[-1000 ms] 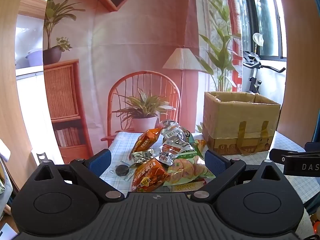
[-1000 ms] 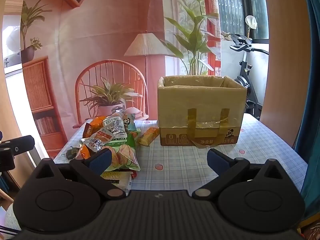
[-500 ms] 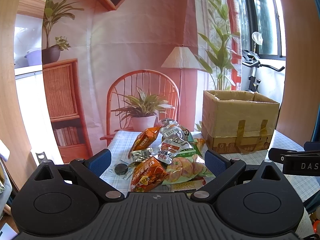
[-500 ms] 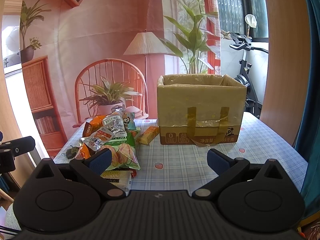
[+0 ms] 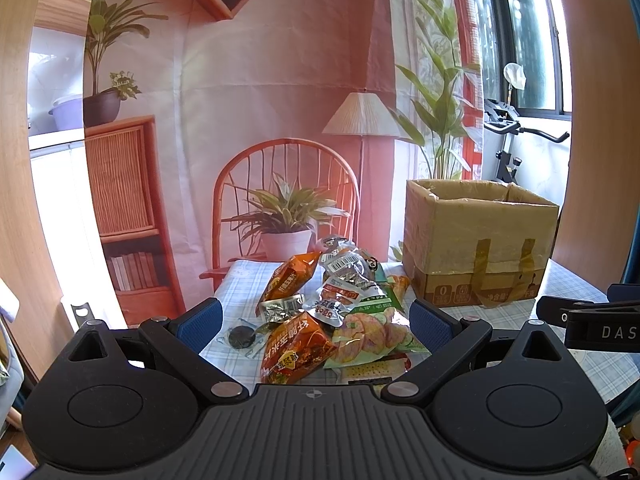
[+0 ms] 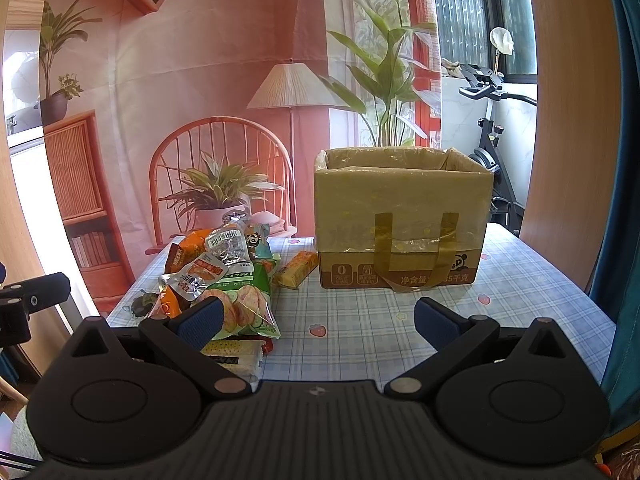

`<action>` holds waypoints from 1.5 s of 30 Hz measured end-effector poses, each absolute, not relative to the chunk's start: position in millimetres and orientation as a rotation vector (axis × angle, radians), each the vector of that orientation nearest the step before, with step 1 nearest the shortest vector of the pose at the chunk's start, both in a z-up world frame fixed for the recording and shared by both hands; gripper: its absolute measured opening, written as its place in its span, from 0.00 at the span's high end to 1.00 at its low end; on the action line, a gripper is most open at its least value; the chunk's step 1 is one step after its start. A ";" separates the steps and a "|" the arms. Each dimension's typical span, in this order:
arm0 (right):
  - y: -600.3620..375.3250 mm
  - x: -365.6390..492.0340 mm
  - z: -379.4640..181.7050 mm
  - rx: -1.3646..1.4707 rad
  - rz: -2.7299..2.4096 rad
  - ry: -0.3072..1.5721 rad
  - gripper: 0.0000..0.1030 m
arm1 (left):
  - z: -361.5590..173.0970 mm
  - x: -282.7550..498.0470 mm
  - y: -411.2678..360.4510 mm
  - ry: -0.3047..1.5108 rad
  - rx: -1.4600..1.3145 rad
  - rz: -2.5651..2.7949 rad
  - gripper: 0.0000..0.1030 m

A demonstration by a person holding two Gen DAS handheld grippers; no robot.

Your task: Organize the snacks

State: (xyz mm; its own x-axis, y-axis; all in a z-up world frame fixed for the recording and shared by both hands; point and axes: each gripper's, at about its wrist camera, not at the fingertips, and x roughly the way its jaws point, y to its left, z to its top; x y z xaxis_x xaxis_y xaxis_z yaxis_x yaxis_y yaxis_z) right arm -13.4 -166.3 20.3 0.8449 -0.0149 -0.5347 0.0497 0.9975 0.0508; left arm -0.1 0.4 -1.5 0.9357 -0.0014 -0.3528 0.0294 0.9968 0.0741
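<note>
A heap of snack packets [image 5: 332,312] lies on the checked tablecloth [image 6: 360,320]: orange bags, silver pouches, a green chip bag [image 6: 244,304] and a cracker pack [image 6: 236,354]. A yellow bar [image 6: 298,274] lies apart near the open cardboard box [image 6: 400,220]. The same box [image 5: 476,240] stands right of the heap in the left wrist view. My left gripper [image 5: 316,322] hovers open just short of the heap, an orange bag [image 5: 296,346] nearest it. My right gripper [image 6: 316,320] is open over bare cloth, the heap at its left finger.
A small dark round object [image 5: 241,337] lies left of the heap. Behind the table hangs a printed backdrop of a chair, plant and lamp [image 6: 292,88]. An exercise bike [image 6: 492,128] stands by the window at the right. Wooden panels flank both sides.
Both grippers have edged slightly forward and up toward the table; the heap and box sit a little lower in view. Nothing was taken hold of.
</note>
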 end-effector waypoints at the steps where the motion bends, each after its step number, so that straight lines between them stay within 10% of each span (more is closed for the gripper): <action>1: -166.0 -13.1 20.7 0.064 -0.034 0.563 0.00 | -1.9 0.3 0.5 0.361 0.079 -0.015 0.02; 45: -173.7 191.6 -3.8 0.042 0.187 0.549 0.01 | 5.9 189.0 53.9 0.514 0.104 0.068 0.07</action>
